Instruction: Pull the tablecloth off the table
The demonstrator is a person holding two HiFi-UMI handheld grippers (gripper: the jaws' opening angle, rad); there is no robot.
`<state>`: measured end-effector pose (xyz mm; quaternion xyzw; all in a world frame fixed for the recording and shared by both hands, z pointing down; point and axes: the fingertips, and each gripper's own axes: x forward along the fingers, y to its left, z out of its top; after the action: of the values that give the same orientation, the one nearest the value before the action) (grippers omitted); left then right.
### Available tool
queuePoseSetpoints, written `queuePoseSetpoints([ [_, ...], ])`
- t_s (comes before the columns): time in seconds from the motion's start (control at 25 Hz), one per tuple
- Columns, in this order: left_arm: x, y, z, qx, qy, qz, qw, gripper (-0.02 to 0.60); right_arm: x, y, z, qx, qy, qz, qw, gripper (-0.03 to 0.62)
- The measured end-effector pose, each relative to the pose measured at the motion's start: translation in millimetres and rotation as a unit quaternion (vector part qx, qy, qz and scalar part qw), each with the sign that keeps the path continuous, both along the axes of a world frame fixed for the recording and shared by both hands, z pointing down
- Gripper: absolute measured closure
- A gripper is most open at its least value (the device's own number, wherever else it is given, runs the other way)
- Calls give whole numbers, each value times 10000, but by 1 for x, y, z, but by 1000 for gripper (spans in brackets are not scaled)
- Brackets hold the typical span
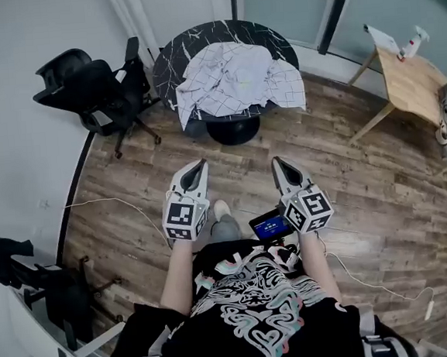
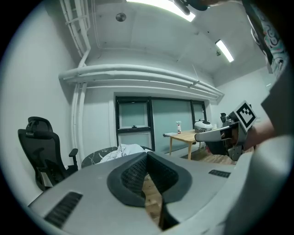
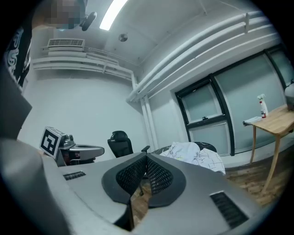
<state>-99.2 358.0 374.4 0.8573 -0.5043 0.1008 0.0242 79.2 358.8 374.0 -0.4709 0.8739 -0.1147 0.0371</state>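
Left gripper [image 1: 202,163]: jaws pressed together, nothing between the pads. Right gripper [image 1: 276,161]: jaws likewise pressed together and empty. Both grippers are held level in front of the person's torso, side by side and apart from each other, tips pointing toward the round table [image 1: 267,35]. A small device with a lit blue screen [image 1: 271,225], possibly a phone, sits at waist level just beside the right gripper.

The tablecloth [image 1: 234,79], white with a thin grid pattern, lies crumpled on the black marble-patterned tabletop. It covers the near and middle part, and its edge hangs over the near rim. It is well apart from both grippers, across bare wooden floor [image 1: 348,178].

A black office chair [image 1: 91,88] stands left of the table. A wooden side table [image 1: 413,83] stands to the right.
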Motion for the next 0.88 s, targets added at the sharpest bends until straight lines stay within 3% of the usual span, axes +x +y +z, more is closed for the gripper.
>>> queuePoseSetpoints([
  [0.28,0,0,-6,34,-9,-104,9999,561,11,1,-3,236,32,314,9992,600],
  [0.44,9,-9,-5,23,26,-64,10000,561,17,-4,-1,226,119,256,9993,600],
  [0.72,30,-43,-2,-5,179,18,9998,561,39,-32,5,114,258,433,9987,600],
  [0.88,31,-68,11,-122,285,-21,9995,561,49,-53,5,212,33,574,9981,600],
])
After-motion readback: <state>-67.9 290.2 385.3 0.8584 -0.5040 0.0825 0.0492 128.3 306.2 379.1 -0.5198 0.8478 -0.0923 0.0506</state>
